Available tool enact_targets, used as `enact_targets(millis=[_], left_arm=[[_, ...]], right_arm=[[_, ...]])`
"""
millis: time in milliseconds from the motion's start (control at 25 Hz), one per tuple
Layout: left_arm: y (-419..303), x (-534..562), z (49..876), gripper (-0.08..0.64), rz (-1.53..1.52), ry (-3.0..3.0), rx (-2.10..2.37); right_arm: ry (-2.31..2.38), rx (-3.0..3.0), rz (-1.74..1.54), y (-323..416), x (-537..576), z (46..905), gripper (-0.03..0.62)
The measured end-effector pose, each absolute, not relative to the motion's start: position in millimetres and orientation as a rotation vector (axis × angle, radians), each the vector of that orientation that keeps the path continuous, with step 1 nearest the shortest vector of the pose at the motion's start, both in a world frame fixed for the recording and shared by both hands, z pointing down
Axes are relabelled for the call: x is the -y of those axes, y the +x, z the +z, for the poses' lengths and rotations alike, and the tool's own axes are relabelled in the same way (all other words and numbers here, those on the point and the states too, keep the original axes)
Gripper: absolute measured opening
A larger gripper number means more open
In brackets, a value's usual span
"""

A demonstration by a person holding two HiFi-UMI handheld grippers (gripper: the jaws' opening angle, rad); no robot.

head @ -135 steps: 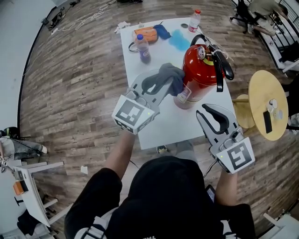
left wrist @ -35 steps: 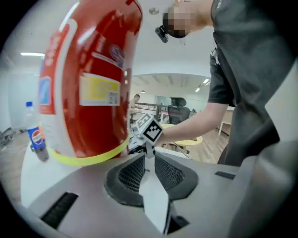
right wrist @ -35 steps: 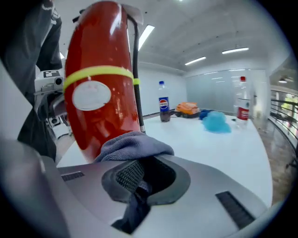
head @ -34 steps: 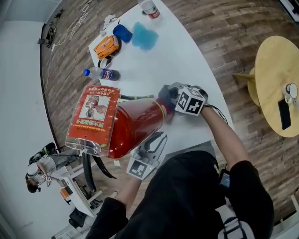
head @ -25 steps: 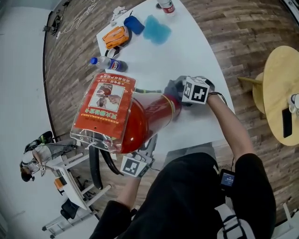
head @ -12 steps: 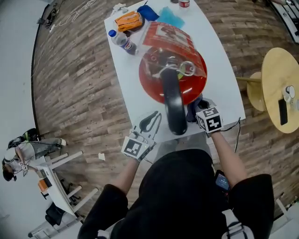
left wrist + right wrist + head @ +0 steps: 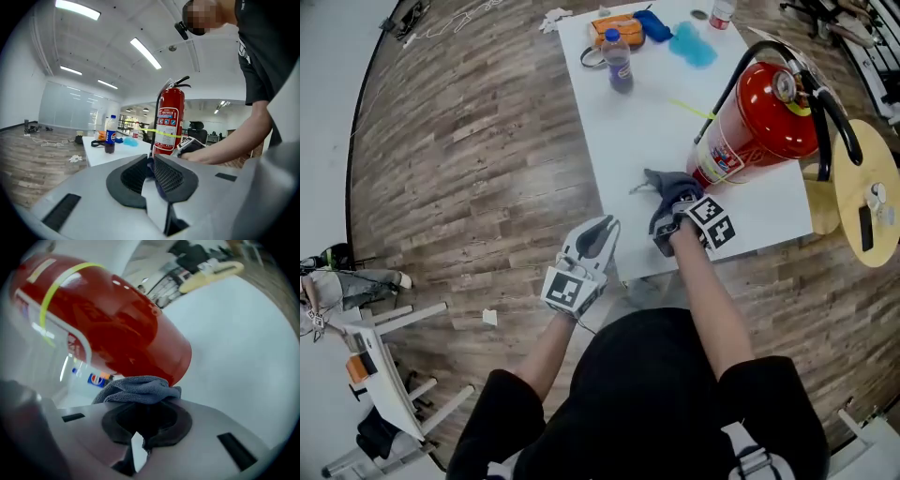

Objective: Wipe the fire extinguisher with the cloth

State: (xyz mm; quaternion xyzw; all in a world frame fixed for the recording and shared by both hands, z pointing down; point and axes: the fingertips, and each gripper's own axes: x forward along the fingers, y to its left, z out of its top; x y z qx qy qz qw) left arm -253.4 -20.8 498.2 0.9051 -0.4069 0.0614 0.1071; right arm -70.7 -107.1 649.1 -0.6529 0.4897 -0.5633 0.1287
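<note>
right jaws grip cloth (image 7: 136, 387), left jaws closed

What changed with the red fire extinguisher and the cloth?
The cloth passed from the left gripper to the right gripper, which rubbed the base of the fire extinguisher while it was tipped up. Now it stands upright on the table, the cloth beside it. The bottle at the far end stayed put.

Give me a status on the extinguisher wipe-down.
Done: fire extinguisher stands upright on the table. In hand: right gripper shut on the grey cloth beside its base; left gripper empty. Left: cloth not released; whether more wiping is needed can't be judged.
</note>
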Motion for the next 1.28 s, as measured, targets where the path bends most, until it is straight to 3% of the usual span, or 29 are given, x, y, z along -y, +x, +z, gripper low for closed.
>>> enact_targets(millis=[160, 360, 640, 800, 1000, 1280], left_arm=[[-286, -2, 503, 0.061, 0.24, 2.67, 1.203], [-305, -26, 516, 0.061, 0.353, 2.691, 1.16], [-300, -33, 525, 0.061, 0.374, 2.697, 1.107], [-269, -28, 529, 0.061, 0.353, 2.732, 1.021], [-224, -19, 523, 0.054, 0.343, 2.738, 0.939], [-168, 4, 472, 0.04, 0.313, 2.875, 0.853]], right_arm=[[-1.667, -0.884, -1.572, -84, 134, 651, 0.036], [-1.52, -0.727, -1.411, -86, 169, 645, 0.036], [-1.631, -1.208, -1.598, -86, 127, 641, 0.035], [-1.834, -1.687, -1.624, -49, 86, 640, 0.037], [-2.13, -2.195, -1.17, 39, 70, 602, 0.035], [-1.964, -2.752, -0.496, 51, 48, 477, 0.037]])
